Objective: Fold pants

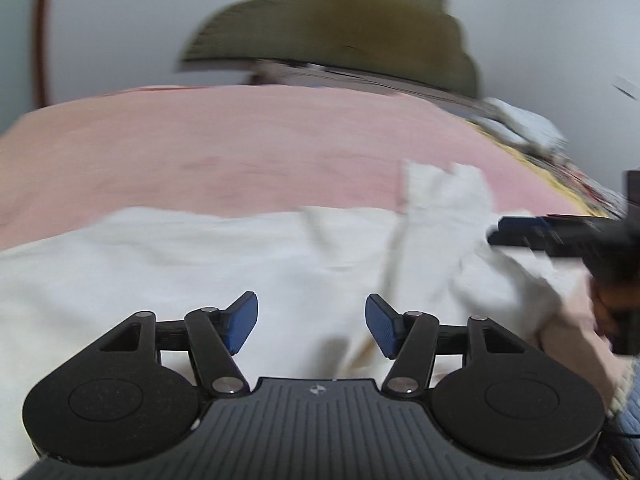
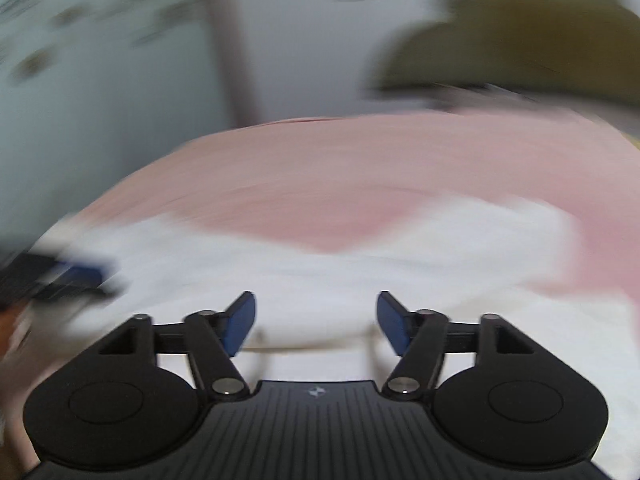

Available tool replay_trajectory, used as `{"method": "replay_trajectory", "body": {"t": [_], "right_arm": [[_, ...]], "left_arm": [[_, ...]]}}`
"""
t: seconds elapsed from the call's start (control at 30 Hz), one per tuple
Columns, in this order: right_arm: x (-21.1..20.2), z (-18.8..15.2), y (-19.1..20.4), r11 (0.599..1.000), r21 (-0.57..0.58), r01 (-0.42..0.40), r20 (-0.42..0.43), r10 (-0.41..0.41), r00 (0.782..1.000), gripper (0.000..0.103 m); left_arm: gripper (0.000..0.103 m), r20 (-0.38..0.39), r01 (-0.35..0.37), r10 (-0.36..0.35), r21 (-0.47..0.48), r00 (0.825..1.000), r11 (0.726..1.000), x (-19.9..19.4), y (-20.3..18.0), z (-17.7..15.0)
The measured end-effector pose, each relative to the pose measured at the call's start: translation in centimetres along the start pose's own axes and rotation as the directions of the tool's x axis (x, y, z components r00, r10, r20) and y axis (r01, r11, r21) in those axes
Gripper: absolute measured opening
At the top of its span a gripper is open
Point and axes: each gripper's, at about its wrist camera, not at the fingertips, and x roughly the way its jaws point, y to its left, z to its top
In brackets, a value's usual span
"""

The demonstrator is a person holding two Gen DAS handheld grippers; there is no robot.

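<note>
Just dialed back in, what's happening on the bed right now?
A person with a gripper in each hand is folding white pants spread on a pink sheet. Both the left gripper and the right gripper are open with nothing between the fingers, above the cloth. The views are blurred, so the fold's state is unclear.

Pink sheet lies bare beyond pants; olive pillow behind.

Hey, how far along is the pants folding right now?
Hard to say through the blur. The white pants lie spread on the pink bedcover, one bunched part turned up. Nothing is in hand: left hand-held gripper and right hand-held gripper both stand open, empty. No finished fold shows.
</note>
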Motion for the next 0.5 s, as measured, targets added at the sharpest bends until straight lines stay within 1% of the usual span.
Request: {"method": "replay_trajectory", "body": {"t": [0.07,0.1,0.13,0.17,0.2,0.27,0.3,0.33,0.4,0.43,0.5], "right_arm": [[0.0,-1.0,-4.7,0.988,0.134,0.077,-0.048,-0.071,0.996,0.071],[0.0,-1.6,-6.1,0.977,0.176,0.120,-0.072,-0.109,0.991,0.069],[-0.4,-1.9,-6.9,0.970,0.203,0.134,-0.045,-0.127,0.991,0.071],[-1.0,-1.6,-7.3,0.961,0.243,0.132,-0.005,-0.135,0.991,0.072],[-1.1,-1.0,-7.1,0.958,0.257,0.124,0.025,-0.135,0.991,0.072],[-0.3,1.4,-5.6,0.974,0.202,0.103,0.080,-0.121,0.989,0.072],[0.5,2.7,-4.4,0.982,0.154,0.107,0.084,-0.121,0.989,0.072],[2.2,4.0,-2.2,0.988,0.096,0.120,0.079,-0.128,0.989,0.073],[5.9,6.3,0.9,0.991,-0.042,0.125,0.060,-0.122,0.991,0.073],[7.9,7.2,2.0,0.988,-0.087,0.130,0.044,-0.127,0.991,0.073],[12.2,8.5,3.0,0.982,-0.115,0.151,-0.028,-0.155,0.988,0.073]], "left_arm": [[0.064,-0.021,0.039,-0.039,0.024,0.999,0.999,1.4,-1.0,0.1],[0.064,-0.032,0.058,-0.058,0.028,0.998,0.998,2.1,-1.6,0.1],[0.064,-0.042,0.076,-0.074,0.027,0.996,0.997,2.6,-1.9,0.1],[0.064,-0.053,0.091,-0.090,0.023,0.995,0.996,3.1,-2.2,-0.4],[0.063,-0.063,0.105,-0.103,0.019,0.993,0.994,3.6,-2.6,-0.7],[0.062,-0.077,0.121,-0.119,0.017,0.990,0.993,4.4,-3.5,-0.9],[0.057,-0.078,0.127,-0.125,0.024,0.989,0.992,4.7,-3.9,-0.7],[0.054,-0.071,0.126,-0.123,0.038,0.990,0.991,4.8,-4.3,-0.7],[0.047,-0.056,0.111,-0.106,0.085,0.993,0.990,5.2,-5.4,-0.9],[0.045,-0.050,0.099,-0.095,0.102,0.994,0.990,5.2,-5.7,-1.2],[0.041,-0.046,0.078,-0.073,0.120,0.996,0.990,5.2,-5.9,-1.5]]}}
